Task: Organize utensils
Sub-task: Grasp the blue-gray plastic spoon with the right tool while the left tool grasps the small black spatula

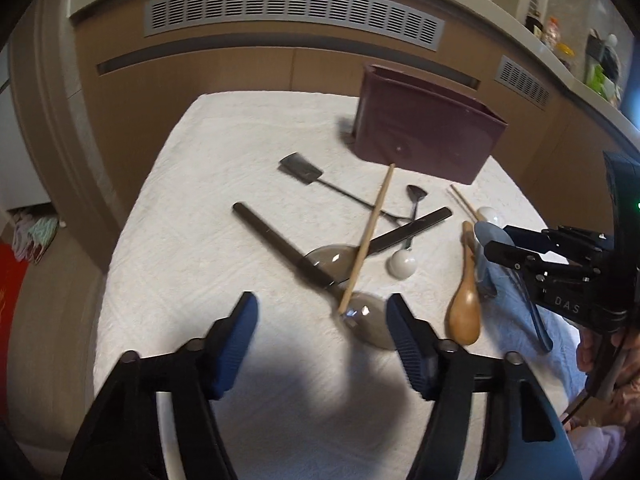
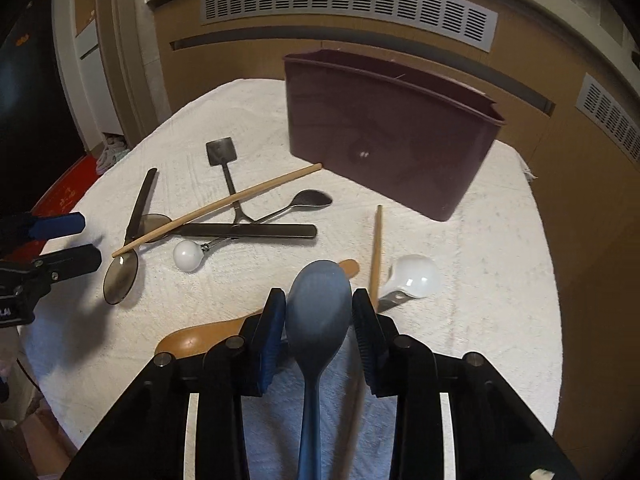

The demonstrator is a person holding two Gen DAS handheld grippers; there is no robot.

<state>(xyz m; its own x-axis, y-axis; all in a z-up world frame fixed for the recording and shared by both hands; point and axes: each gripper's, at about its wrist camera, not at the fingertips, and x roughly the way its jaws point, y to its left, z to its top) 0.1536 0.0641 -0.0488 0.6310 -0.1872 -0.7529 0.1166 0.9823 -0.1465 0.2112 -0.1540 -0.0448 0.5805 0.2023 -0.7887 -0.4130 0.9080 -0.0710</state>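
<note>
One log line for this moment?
right gripper: closing on blue spoon | left gripper: open, above smoky spoon | bin: upright

Your lighting's soft and kinda dim, coming from above, so the white cloth on the counter (image 1: 224, 184) reads bright while the corners go black. Heavy fisheye bend on both views, the vents curving at 12 o'clock. Left claw (image 1: 322, 344) throws a big blurry shadow at 6 o'clock. Small glare specks on the smoky spoon (image 1: 362, 320) and the maroon bin (image 2: 384, 136). Edges look smeared.
</note>
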